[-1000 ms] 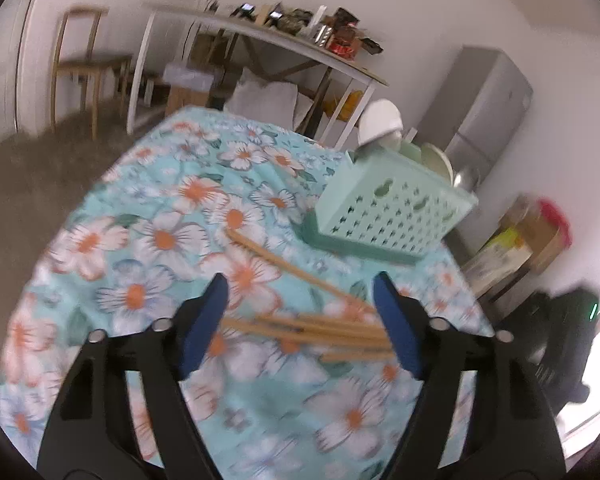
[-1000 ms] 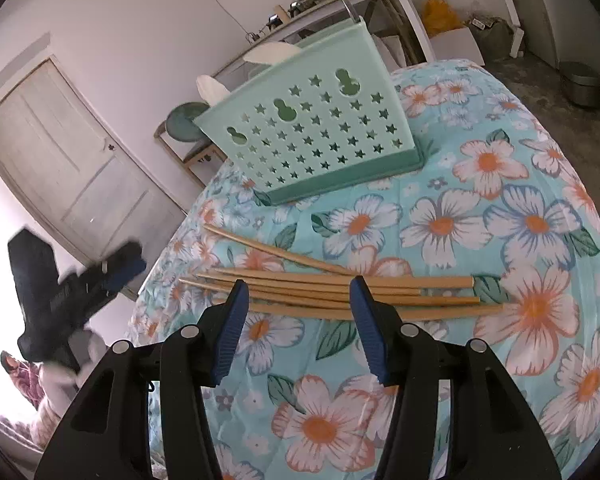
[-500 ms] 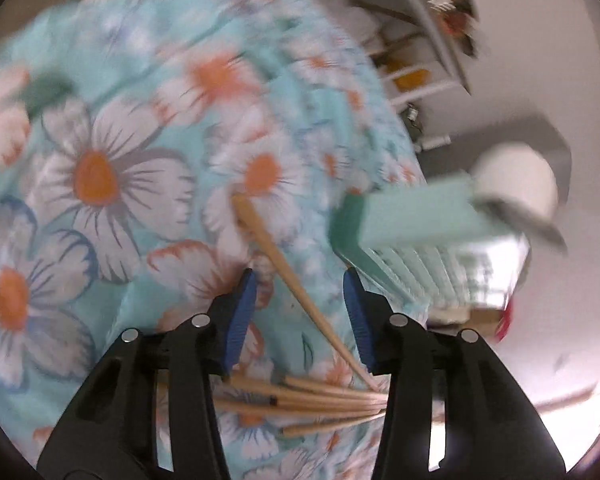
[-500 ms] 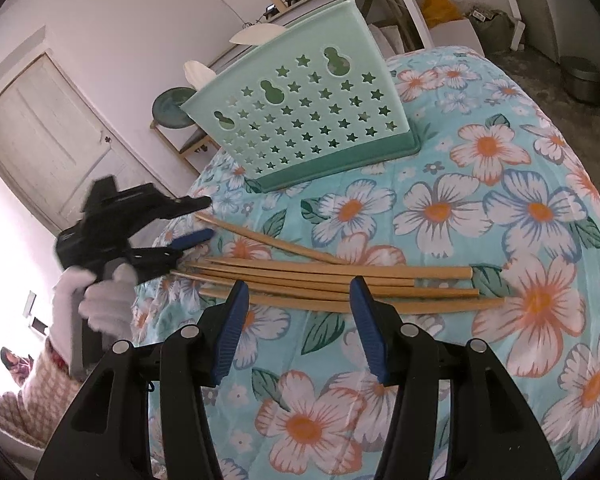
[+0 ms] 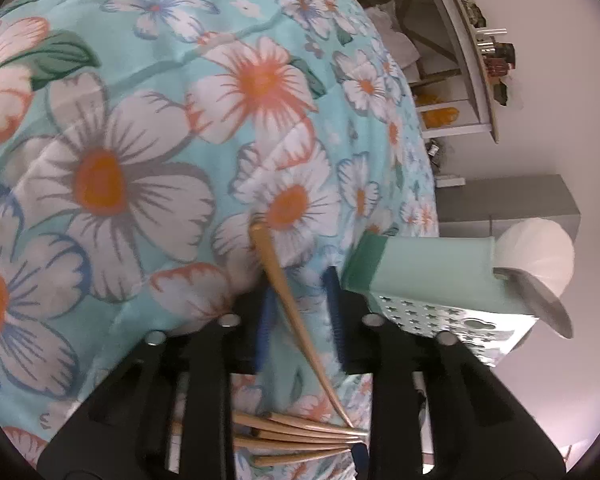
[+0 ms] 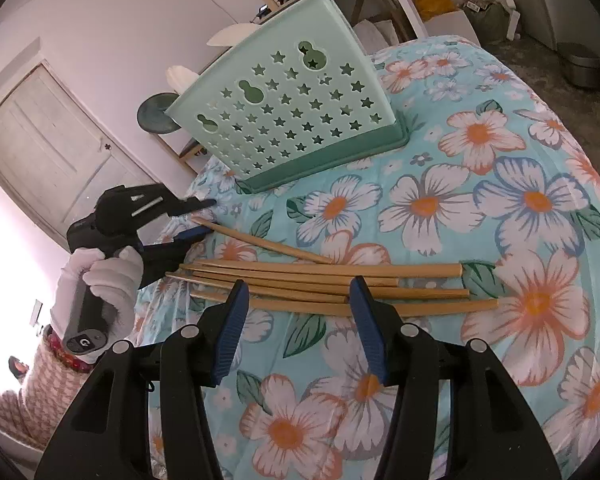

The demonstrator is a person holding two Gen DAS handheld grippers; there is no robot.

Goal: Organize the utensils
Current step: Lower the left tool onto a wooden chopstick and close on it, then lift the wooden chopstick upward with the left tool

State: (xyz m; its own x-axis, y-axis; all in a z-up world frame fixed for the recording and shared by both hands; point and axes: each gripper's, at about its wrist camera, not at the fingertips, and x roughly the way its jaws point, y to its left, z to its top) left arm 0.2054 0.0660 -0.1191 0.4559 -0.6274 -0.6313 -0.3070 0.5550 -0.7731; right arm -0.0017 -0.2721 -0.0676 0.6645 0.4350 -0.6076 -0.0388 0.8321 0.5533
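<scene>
A: What is at the far left?

B: In the right wrist view, a white-gloved hand point(image 6: 100, 280) holds the left gripper point(image 6: 202, 216) low over the flowered cloth point(image 6: 500, 184). Its blue tips sit at the left end of the lone chopstick point(image 6: 260, 242), which lies apart from the others at a slant.

A: And its jaws?

B: Closing. In the left wrist view the left gripper point(image 5: 298, 312) has that chopstick point(image 5: 288, 300) running between the two blue pads point(image 5: 265, 320). The stick passes close by the left pad, but a gap shows on the other side, so the pads do not clamp it.

A: Where are the remaining sticks?

B: A bundle of chopsticks point(image 6: 340, 284) lies flat on the cloth in the middle, roughly side by side, thick ends to the right. The slanted one meets the bundle at its far end. In the left wrist view the bundle point(image 5: 300, 436) shows at the bottom, behind the gripper's frame.

A: The right gripper?

B: The right gripper point(image 6: 300, 328) hangs above the near edge of the bundle, jaws about half open, with nothing pressed between them.

A: And the basket?

B: The mint basket point(image 6: 284, 116) with star holes stands on the cloth beyond the sticks, well apart from them. White spoons point(image 6: 228, 36) poke out of its top. In the left wrist view it point(image 5: 432, 272) appears at right, with one white spoon point(image 5: 536, 256) showing.
</scene>
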